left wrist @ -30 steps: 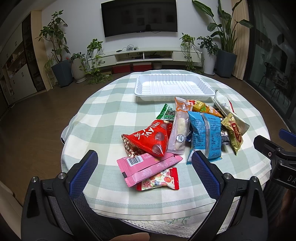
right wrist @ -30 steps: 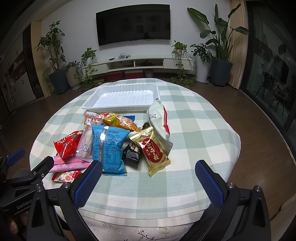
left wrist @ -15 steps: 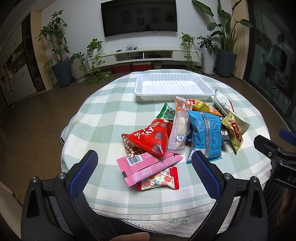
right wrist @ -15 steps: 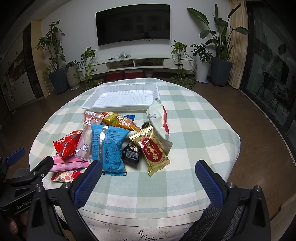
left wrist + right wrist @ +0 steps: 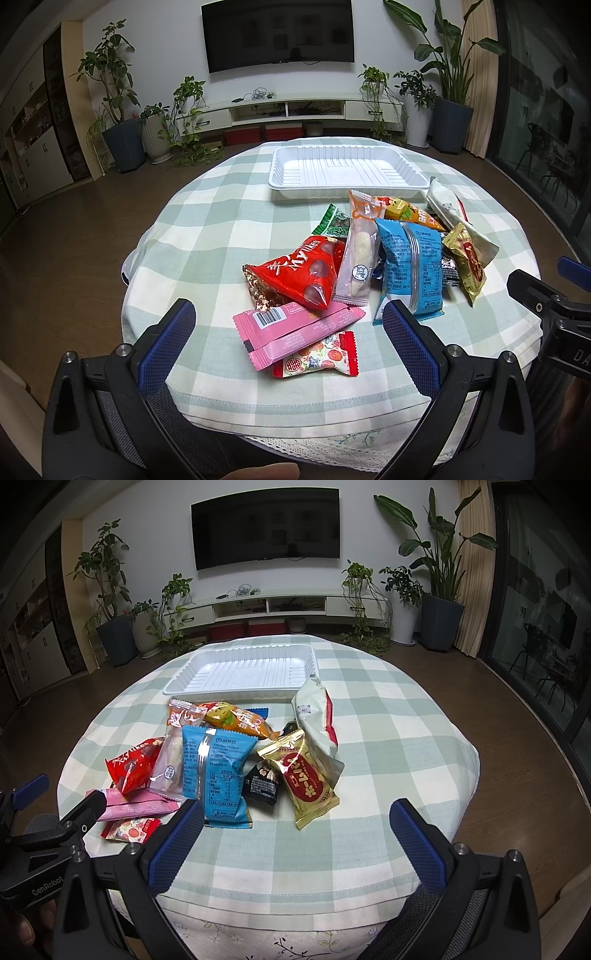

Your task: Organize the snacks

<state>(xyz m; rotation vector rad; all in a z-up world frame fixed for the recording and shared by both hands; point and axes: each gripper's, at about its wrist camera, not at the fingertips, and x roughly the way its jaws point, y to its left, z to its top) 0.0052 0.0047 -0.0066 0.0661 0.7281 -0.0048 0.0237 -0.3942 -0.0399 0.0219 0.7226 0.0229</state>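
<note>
Both hand-held grippers, left (image 5: 288, 332) and right (image 5: 291, 830), gape empty just short of the snack pile (image 5: 369, 266).

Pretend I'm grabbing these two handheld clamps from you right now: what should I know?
Left gripper: open, holding nothing, hovering near the table edge by the pink packet.
Right gripper: open, holding nothing, near the blue packet and gold packet.
White tray: at the far side of the table, nothing in it.
Snacks: all piled on the checked tablecloth in front of the tray.
Done: nothing yet.
Left: presumably move every packet into the tray.
</note>
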